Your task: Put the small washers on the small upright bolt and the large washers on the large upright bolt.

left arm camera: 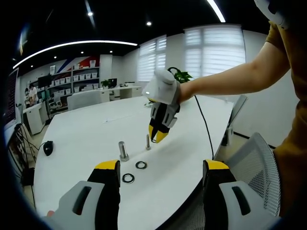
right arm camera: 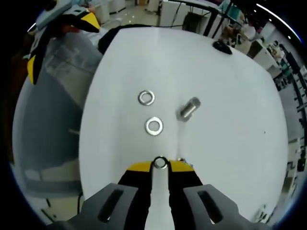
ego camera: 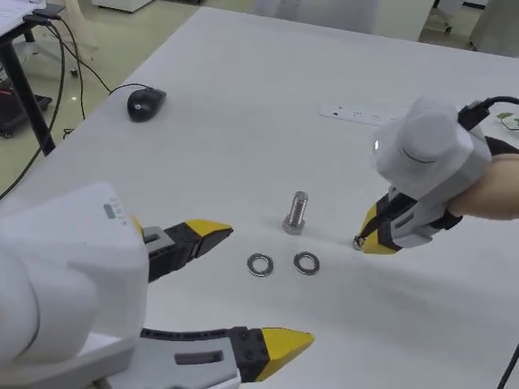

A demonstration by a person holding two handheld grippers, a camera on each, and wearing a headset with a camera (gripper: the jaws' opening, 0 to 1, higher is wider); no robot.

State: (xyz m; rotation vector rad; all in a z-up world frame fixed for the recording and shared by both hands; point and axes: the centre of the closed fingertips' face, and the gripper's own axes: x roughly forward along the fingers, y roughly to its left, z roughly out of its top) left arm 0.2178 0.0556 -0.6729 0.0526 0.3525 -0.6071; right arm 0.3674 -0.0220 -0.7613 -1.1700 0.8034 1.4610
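Far left on the white desk, a dark mouse sits well apart from the action. Down at the near edge, the left gripper hangs with its yellow-tipped fingers spread wide, nothing between them. From its own view the two large washers lie flat ahead of that gap, side by side and not touching. In the head view they rest just in front of the large bolt, which stands upright on its head with a bare shank.

Moving right: the small bolt stands upright near the large one. The right gripper is tipped down with its fingertips just beside the small bolt's top. Its fingers are drawn narrow, pinching a small washer right at the tips. Whether that ring is already over the bolt, I cannot tell. Beyond, a white power strip lies on the desk.
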